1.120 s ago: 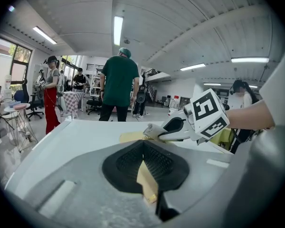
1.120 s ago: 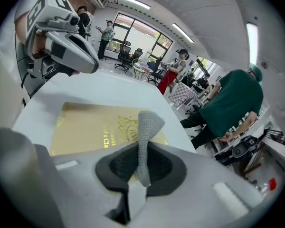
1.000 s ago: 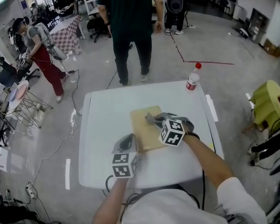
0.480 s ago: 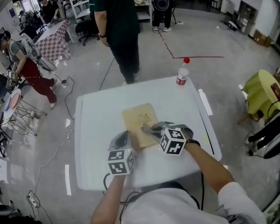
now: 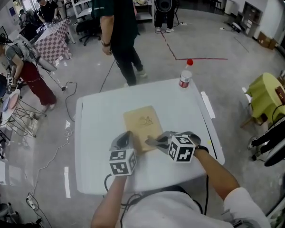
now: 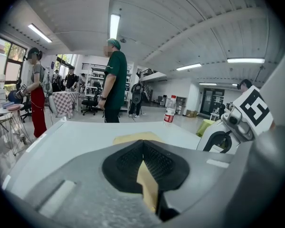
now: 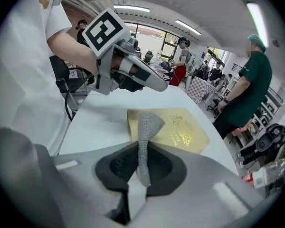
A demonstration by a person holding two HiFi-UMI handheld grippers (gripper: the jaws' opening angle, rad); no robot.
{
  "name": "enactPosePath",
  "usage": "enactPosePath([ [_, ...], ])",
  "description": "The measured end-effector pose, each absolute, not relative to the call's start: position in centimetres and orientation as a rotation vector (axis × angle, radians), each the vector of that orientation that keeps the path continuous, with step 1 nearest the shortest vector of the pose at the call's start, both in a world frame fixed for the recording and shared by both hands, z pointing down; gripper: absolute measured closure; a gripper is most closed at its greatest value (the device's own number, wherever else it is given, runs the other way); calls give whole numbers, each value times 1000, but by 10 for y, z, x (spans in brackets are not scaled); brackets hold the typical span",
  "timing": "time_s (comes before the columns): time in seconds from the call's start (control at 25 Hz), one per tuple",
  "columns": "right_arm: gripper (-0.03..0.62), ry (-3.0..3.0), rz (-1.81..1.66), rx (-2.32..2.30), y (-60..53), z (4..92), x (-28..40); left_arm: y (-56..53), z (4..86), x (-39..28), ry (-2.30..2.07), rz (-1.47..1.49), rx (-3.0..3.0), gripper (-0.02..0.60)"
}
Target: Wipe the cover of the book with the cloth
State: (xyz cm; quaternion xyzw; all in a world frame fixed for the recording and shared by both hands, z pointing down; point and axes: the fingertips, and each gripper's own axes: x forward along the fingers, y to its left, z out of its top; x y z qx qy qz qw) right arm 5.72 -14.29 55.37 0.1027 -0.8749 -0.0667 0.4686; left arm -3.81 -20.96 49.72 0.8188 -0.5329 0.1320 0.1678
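Observation:
A tan book (image 5: 142, 122) with a gold emblem lies flat on the white table (image 5: 99, 122). My left gripper (image 5: 127, 138) is shut on the book's near left corner; in the left gripper view the tan edge (image 6: 147, 184) sits between its black pads. My right gripper (image 5: 152, 140) is shut on a grey knitted cloth (image 7: 145, 137). The cloth's free end rests on the book's near edge (image 7: 180, 132). In the right gripper view the left gripper (image 7: 154, 83) shows just past the book.
A water bottle (image 5: 184, 77) with a red cap stands at the table's far right edge. A person in a green shirt (image 5: 115, 23) stands just beyond the table. A yellow-covered chair (image 5: 268, 99) is to the right. Cables trail on the floor at left.
My right gripper has drawn the cloth from the middle of the cover back toward its near edge. The left gripper stays on the corner. The person in green has stepped left.

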Motion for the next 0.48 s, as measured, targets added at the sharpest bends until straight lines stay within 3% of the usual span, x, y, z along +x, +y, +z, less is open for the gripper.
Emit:
enactPosePath([
  [0.48, 565, -2195, -376, 478, -256, 488, 5, -213, 495, -63, -1579, 378, 2280, 575],
])
